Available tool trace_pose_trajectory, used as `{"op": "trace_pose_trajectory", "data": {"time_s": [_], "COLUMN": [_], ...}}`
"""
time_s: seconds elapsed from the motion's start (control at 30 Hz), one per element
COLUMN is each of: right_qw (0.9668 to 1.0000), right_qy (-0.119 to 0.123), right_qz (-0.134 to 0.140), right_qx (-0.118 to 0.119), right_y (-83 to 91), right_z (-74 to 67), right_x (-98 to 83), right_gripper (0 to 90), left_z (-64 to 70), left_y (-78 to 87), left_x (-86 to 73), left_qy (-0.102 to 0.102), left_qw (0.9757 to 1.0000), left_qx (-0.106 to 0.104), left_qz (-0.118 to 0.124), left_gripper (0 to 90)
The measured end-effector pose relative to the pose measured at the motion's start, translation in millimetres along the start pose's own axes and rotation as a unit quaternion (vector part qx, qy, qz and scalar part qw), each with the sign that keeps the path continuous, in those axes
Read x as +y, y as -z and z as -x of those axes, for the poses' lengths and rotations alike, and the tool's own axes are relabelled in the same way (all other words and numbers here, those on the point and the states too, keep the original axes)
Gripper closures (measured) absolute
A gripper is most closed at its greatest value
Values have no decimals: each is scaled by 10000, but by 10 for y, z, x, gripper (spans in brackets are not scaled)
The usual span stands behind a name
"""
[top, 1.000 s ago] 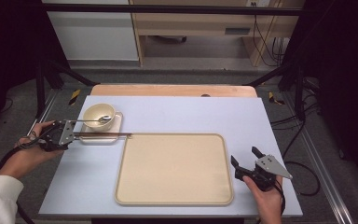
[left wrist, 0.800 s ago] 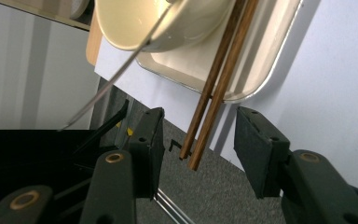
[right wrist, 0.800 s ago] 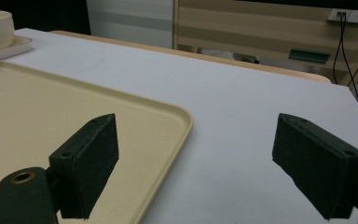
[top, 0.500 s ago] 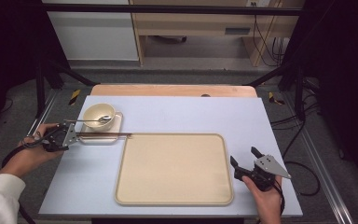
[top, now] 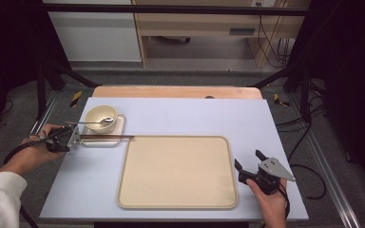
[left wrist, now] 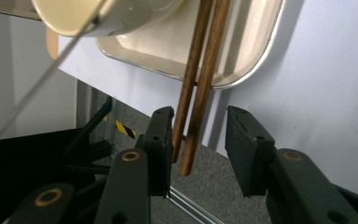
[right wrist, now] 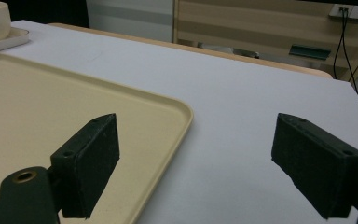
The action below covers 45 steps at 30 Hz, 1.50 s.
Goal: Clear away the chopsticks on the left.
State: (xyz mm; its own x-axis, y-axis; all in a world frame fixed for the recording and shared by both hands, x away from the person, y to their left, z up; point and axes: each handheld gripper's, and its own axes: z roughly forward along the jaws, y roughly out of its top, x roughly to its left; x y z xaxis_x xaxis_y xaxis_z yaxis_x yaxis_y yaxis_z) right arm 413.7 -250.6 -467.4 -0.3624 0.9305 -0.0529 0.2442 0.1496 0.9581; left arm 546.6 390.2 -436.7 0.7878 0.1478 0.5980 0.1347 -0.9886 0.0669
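I judge the step in hand to be the pick-up of the chopsticks (left wrist: 200,79): my left gripper (left wrist: 199,140) has its jaws set either side of their near ends and has just been closing on them, with both sticks between the jaws. In the left gripper view one stick lies close against the inner face of one jaw, whether touching I cannot tell, while the other jaw stands apart with a clear gap, so I record this gripper as not yet clamped on anything. The chopsticks lie side by side across the small tray (top: 119,130), their far ends reaching toward the large tray (top: 177,204) and their near ends overhanging the worktop (top: 185,116) edge at the left. The same small tray carries the bowl (top: 98,114), with the spoon (top: 105,122) resting in it and its handle running out toward the left gripper (top: 69,137). The next move, as I assess it, calls for finishing the closure squarely on both sticks so that neither rolls out, then a level lift clear of the spoon handle and bowl. My right gripper (top: 249,164) rests released, jaws wide and holding nothing, just beside the right edge of the large tray, well apart from the chopsticks.
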Motion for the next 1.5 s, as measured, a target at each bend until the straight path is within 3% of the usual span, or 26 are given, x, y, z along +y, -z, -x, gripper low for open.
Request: {"op": "trace_pose_trajectory", "data": {"time_s": [1.5], "right_qw": [10000], "right_qy": [-47], "right_qz": [-76], "right_qx": [31], "right_y": [-9], "right_z": [4], "right_x": [-14], "right_gripper": [157], "left_z": [-13], "left_y": [-127], "left_x": [49], "left_qy": [-299], "left_qw": [9993], "left_qx": [-176], "left_qz": [-162], "left_gripper": [727]}}
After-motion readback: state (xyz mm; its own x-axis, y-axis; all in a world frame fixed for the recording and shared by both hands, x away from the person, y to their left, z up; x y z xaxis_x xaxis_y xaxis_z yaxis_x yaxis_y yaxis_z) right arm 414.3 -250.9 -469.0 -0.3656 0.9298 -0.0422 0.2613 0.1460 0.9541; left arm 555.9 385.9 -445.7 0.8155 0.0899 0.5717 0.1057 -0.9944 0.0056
